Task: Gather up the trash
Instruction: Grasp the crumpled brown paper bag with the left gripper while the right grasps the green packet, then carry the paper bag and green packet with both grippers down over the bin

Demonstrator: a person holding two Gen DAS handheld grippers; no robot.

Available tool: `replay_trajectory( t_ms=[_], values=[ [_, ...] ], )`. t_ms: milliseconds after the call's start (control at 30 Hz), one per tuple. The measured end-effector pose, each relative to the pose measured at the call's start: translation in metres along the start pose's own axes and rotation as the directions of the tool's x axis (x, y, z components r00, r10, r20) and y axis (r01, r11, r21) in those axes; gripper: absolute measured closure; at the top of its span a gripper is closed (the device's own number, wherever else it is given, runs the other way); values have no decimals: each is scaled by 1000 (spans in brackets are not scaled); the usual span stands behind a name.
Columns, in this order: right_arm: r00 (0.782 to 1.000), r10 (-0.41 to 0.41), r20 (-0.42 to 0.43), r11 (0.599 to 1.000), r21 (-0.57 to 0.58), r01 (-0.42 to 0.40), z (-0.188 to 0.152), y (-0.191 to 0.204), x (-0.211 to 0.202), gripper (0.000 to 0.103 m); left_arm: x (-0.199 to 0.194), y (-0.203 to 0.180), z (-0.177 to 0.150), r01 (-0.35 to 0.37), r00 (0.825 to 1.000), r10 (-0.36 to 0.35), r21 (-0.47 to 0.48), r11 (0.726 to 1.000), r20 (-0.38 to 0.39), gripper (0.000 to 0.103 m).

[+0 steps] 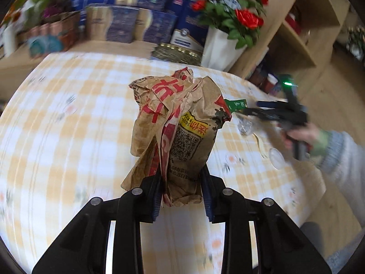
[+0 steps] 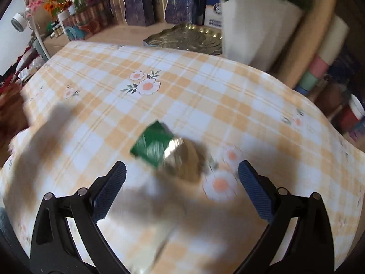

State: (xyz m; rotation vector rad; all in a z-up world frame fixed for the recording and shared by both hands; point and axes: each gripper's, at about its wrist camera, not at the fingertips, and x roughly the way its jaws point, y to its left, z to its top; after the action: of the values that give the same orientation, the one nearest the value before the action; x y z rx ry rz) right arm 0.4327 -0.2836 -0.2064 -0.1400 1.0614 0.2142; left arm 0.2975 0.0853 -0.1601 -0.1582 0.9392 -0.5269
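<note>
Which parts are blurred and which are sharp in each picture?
Left wrist view: the crumpled paper bag in the left gripper is sharp; the tablecloth is streaked. Right wrist view: the green wrapper is smeared; the right gripper is sharp.

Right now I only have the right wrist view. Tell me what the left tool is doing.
Observer: The left tool is clamped on a crumpled brown paper bag.
Operator: Describe its print.
Observer: Red characters, plus a QR code under a yellow label.
Operator: I see only leaves above the white pot. Say what grows there.
Observer: Red roses stand in that white pot, behind the checked tablecloth.
</note>
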Motion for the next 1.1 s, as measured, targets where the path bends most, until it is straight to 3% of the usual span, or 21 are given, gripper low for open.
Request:
replay_trajectory(
  t_ms=[100,167,233,333,367,533,700,800,1100],
  values=[
    [998,-55,-40,998,-41,53,8,7,20,7,-26,1,-25,-19,1000,19,-6,1000,0,74],
    [996,-31,-79,999,-37,29,8,7,31,15,-47,4,-40,-17,1000,18,-30,999,10,74],
    [998,28,-63,1000,4,-27,9,4,28,40,-64,8,-50,-34,999,35,-37,999,24,74],
    [999,54,3,997,48,-54,8,2,9,61,-79,11,-57,-41,998,44,-63,997,49,74],
    [998,55,35,996,64,-57,7,1,-1,77,-82,12,-57,-38,997,43,-74,996,58,74],
    [975,97,199,981,148,-128,-9,-9,-60,78,-95,0,-58,-2,994,11,-88,996,105,74],
    [944,141,297,961,188,-203,-58,-10,-124,78,-100,-21,-59,52,991,-41,-78,996,126,74],
    [934,151,324,955,197,-223,-98,-2,-157,78,-106,-35,-66,88,989,-78,-74,993,128,74],
    [924,197,329,928,243,-284,-197,49,-206,78,-128,-77,-96,163,979,-154,-65,984,130,74]
  ],
)
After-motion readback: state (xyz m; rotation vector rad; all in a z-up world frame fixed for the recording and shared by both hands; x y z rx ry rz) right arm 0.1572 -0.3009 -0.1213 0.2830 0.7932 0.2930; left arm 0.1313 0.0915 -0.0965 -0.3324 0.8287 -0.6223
